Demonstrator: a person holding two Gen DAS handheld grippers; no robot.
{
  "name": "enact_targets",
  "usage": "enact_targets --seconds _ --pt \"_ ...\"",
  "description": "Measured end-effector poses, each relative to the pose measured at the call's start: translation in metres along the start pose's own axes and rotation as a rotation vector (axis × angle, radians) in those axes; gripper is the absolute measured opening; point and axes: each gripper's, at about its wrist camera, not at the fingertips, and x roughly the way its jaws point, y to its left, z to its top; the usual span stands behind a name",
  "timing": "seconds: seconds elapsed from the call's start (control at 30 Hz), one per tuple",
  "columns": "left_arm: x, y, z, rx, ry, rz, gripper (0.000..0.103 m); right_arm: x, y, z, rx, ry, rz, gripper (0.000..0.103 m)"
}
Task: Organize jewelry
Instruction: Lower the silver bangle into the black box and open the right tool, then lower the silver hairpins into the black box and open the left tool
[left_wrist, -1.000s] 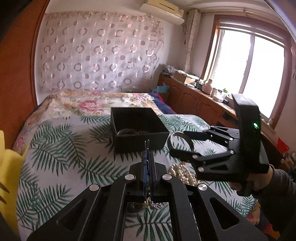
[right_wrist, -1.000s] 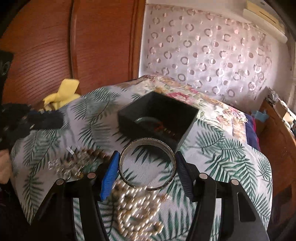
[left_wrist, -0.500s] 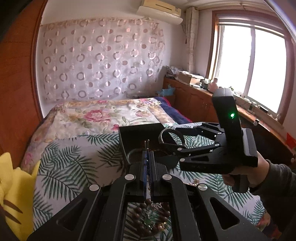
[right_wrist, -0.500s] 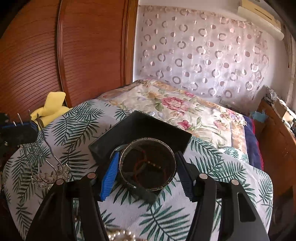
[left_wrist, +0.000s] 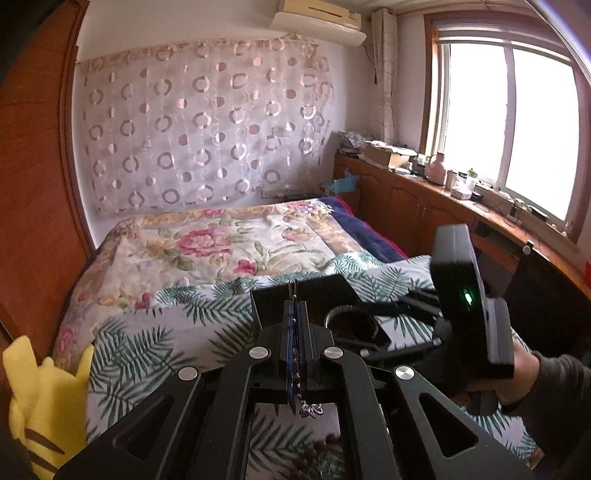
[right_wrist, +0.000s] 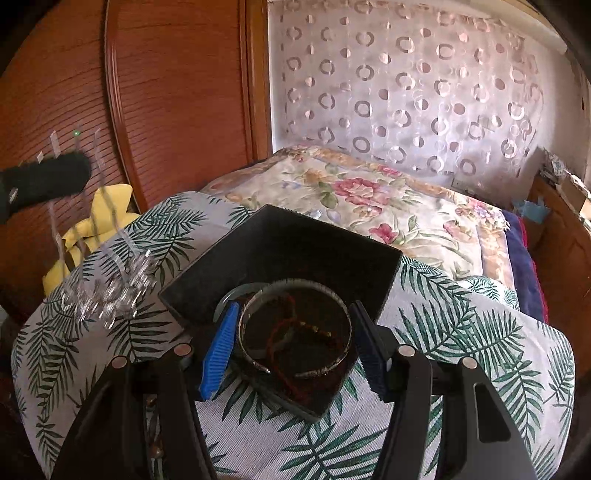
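A black open jewelry box (right_wrist: 295, 251) sits on the palm-leaf cloth (right_wrist: 480, 332); it also shows in the left wrist view (left_wrist: 325, 291). My right gripper (right_wrist: 293, 332) is shut on a silver bangle (right_wrist: 295, 328), held over the near part of the box, where a grey ring and a red string bracelet (right_wrist: 284, 332) lie. My left gripper (left_wrist: 294, 314) is shut on a silver chain necklace (left_wrist: 310, 409), which hangs blurred at the left of the right wrist view (right_wrist: 110, 288). The right gripper holding the bangle (left_wrist: 351, 321) shows right of my left fingers.
Dark wooden beads (left_wrist: 317, 450) lie on the cloth below my left gripper. A yellow plush toy (left_wrist: 40, 402) sits at the bed's left edge by the wooden wardrobe (right_wrist: 166, 92). A floral quilt (left_wrist: 221, 243) covers the far bed. A cluttered wooden sideboard (left_wrist: 424, 192) runs under the window.
My right gripper has carried the bangle from above the cloth forward to over the box. My left gripper has risen with the necklace hanging from it.
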Motion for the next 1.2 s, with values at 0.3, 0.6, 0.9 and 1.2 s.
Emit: enact_targets --seconds 0.3,0.6,0.9,1.2 --pt "0.042 -0.001 0.020 0.001 0.006 0.013 0.001 -0.038 -0.008 -0.010 0.013 -0.060 -0.017 0.068" --pt "0.084 -0.013 0.018 -0.032 0.037 -0.019 0.001 -0.070 -0.017 -0.033 0.039 -0.064 -0.034 0.068" --pt "0.116 -0.021 0.021 -0.035 0.085 0.009 0.019 -0.076 -0.019 -0.047 0.046 -0.058 -0.028 0.068" --pt "0.082 -0.015 0.008 0.004 0.074 0.033 0.061 -0.088 -0.013 -0.063 0.084 -0.055 -0.041 0.068"
